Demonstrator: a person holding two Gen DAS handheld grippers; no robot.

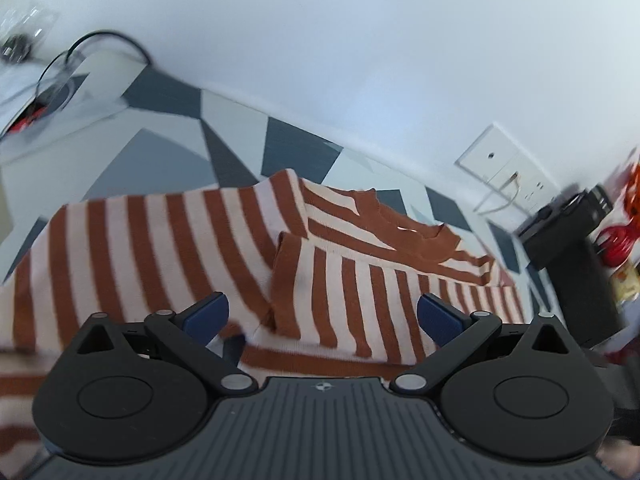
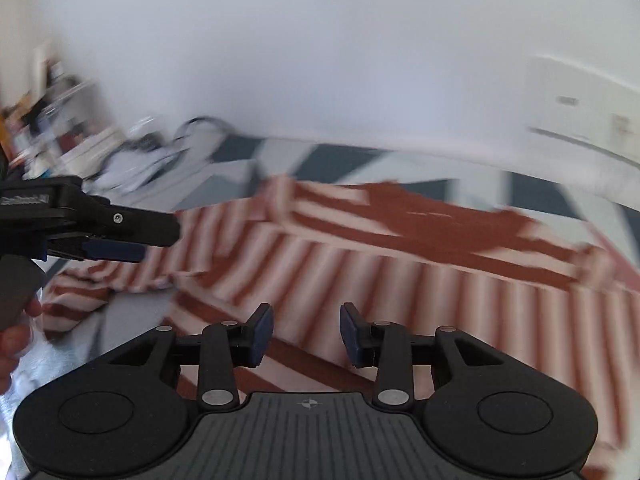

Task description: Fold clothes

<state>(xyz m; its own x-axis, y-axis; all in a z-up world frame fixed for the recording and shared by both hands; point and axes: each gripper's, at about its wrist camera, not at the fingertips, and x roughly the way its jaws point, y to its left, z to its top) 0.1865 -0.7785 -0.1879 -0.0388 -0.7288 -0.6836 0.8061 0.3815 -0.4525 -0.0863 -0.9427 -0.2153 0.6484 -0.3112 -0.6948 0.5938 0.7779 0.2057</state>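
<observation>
While the striped sweater (image 1: 360,280) lies partly folded on the patterned bed (image 1: 168,160), our left hand-held gripper (image 1: 322,316) and right hand-held gripper (image 2: 306,334) are both released above it. We should grasp both hem corners evenly, then fold slowly.
</observation>
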